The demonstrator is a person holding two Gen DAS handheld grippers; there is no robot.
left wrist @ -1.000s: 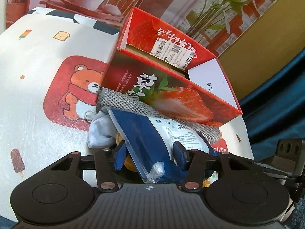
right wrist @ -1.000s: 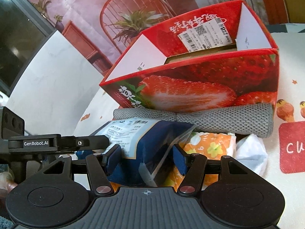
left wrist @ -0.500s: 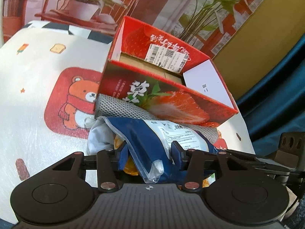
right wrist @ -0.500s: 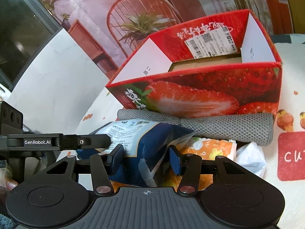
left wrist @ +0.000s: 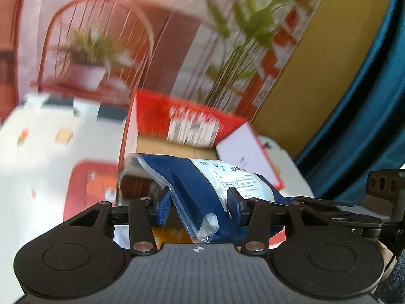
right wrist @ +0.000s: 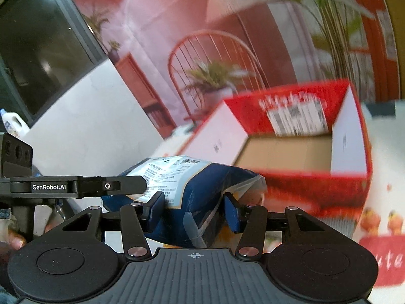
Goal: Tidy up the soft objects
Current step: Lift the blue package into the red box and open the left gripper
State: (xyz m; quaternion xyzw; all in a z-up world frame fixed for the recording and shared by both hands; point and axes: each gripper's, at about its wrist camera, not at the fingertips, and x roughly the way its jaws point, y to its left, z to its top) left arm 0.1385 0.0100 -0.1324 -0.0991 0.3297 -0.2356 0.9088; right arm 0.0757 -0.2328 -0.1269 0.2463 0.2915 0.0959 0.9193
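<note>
A blue garment in a clear plastic bag with a white label [left wrist: 202,179] is held by both grippers, one at each end. My left gripper [left wrist: 200,206] is shut on its near end. My right gripper [right wrist: 193,209] is shut on the same bag [right wrist: 200,185] from the other end. The bag hangs in the air just in front of the open red strawberry box [left wrist: 182,129], level with its front rim. The box's brown cardboard floor [right wrist: 286,154] shows in the right wrist view. The background is blurred by motion.
A white cartoon mat [left wrist: 50,157] covers the table under the box. Something orange [left wrist: 172,235] lies below the bag. A grey cloth edge [right wrist: 339,224] lies in front of the box. A printed backdrop of plants and a chair stands behind. A blue curtain [left wrist: 354,101] hangs on the right.
Both grippers have lifted the bagged blue garment off the pile, up to the level of the box opening. The grey cloth and orange packet stay below.
</note>
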